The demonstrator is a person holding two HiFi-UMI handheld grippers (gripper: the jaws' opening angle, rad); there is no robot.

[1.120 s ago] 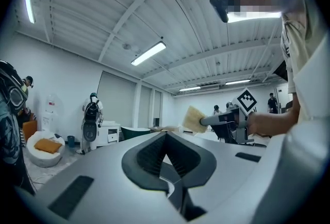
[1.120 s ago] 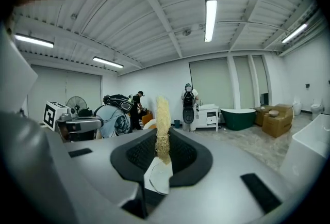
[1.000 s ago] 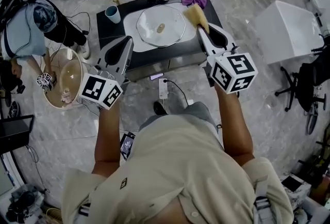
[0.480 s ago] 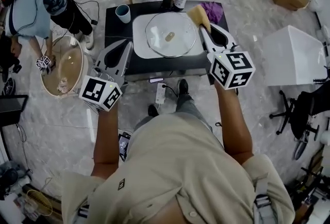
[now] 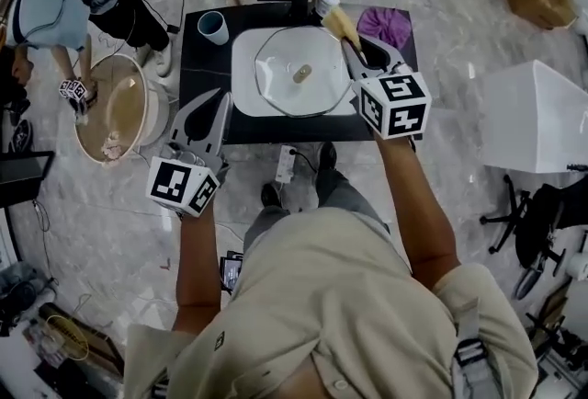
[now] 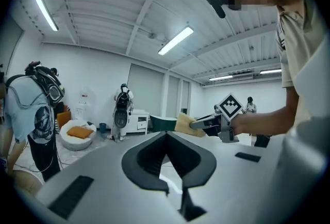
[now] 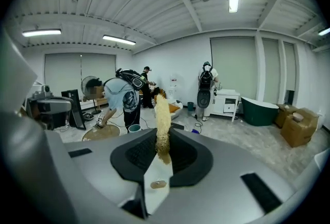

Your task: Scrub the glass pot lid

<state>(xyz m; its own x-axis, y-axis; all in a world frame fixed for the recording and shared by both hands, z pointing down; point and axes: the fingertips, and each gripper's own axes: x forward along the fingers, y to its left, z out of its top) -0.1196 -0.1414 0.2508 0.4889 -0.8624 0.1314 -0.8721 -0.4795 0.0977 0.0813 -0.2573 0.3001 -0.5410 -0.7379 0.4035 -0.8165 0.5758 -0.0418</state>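
Head view: right tool grips sponge beside right rim of glass lid.

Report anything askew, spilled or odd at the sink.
Nothing stands out: the lid sits knob up in the sink, and the right gripper holds the sponge by its far rim.

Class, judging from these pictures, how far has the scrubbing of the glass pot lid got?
Done: the right hand-held gripper is shut on the sponge, and the glass pot lid lies in the white sink. In hand: the sponge is at the lid's far edge. Left: the scrubbing itself. No suds show, and the left hand-held gripper is shut, empty, beside the sink.
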